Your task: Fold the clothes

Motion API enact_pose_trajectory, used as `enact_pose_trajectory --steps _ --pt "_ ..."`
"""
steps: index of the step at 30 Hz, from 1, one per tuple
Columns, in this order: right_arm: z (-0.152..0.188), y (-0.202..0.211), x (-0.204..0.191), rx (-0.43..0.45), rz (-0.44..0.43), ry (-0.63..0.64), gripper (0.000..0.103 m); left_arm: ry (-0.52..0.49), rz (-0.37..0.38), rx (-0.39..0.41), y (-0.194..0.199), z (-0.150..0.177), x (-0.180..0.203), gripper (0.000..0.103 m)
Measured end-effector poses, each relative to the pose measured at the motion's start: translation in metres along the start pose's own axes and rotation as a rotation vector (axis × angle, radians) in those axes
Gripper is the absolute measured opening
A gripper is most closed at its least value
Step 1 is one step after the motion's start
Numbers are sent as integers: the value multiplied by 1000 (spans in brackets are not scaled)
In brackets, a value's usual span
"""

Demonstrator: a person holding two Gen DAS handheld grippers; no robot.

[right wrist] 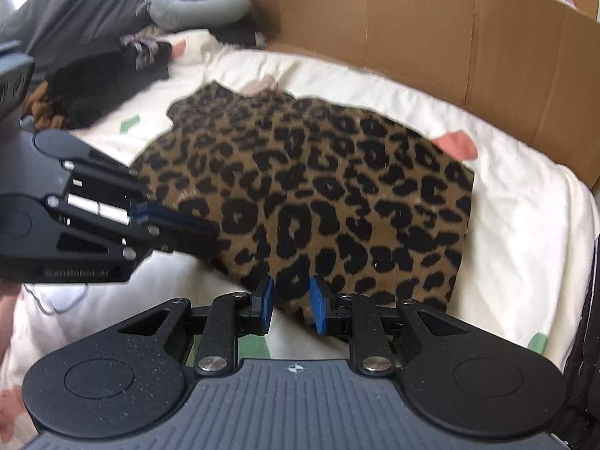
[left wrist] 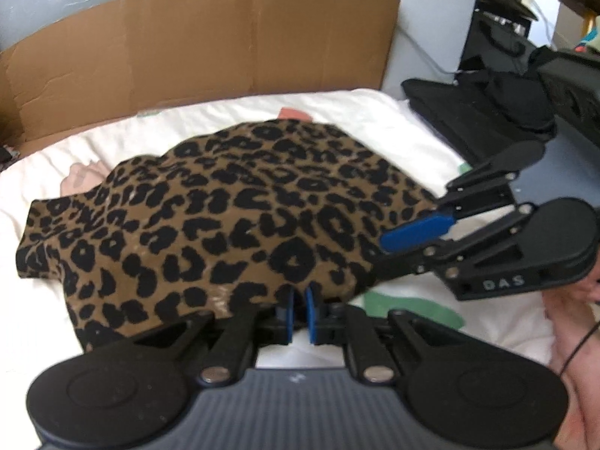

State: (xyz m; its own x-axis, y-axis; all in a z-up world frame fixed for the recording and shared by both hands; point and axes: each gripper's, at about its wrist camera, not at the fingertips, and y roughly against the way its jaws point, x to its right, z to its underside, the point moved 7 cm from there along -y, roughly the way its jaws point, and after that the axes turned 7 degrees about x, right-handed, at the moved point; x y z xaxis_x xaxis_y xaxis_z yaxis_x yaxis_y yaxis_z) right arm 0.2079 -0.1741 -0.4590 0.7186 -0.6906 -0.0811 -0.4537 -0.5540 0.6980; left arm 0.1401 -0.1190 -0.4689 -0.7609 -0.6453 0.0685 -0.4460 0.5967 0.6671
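Note:
A leopard-print garment (left wrist: pixel 225 217) (right wrist: pixel 318 187), brown with black spots, lies spread on a white bed sheet (left wrist: pixel 393 131) (right wrist: pixel 525 225). My left gripper (left wrist: pixel 299 315) (right wrist: pixel 176 221) is at the garment's near edge, its blue pads nearly together with the fabric edge pinched at their tips. My right gripper (right wrist: pixel 292 302) (left wrist: pixel 397 247) holds the same near edge a little way off, with a thicker fold of fabric between its blue pads. The far part of the garment rests flat.
A cardboard wall (left wrist: pixel 187 45) (right wrist: pixel 450 37) stands along the far side of the bed. Black bags (left wrist: pixel 487 112) sit beside the bed. A pile of dark clothes (right wrist: pixel 93 75) and a grey pillow (right wrist: pixel 202 3) lie at one end. A hand (left wrist: pixel 573 337) holds the right gripper.

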Motion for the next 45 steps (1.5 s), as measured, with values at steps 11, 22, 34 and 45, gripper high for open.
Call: enact_pose_trajectory --steps 11,22,34,45 --pt "0 0 7 -11 8 3 26 92 -147 -25 20 20 -63 3" --pt "1 14 22 -20 42 -42 26 204 -287 -56 47 37 -107 15" --pt "17 41 52 -47 26 -348 28 317 -232 -45 60 34 -109 53" --pt "45 21 92 -31 -87 -868 30 373 -196 -53 48 32 -109 47"
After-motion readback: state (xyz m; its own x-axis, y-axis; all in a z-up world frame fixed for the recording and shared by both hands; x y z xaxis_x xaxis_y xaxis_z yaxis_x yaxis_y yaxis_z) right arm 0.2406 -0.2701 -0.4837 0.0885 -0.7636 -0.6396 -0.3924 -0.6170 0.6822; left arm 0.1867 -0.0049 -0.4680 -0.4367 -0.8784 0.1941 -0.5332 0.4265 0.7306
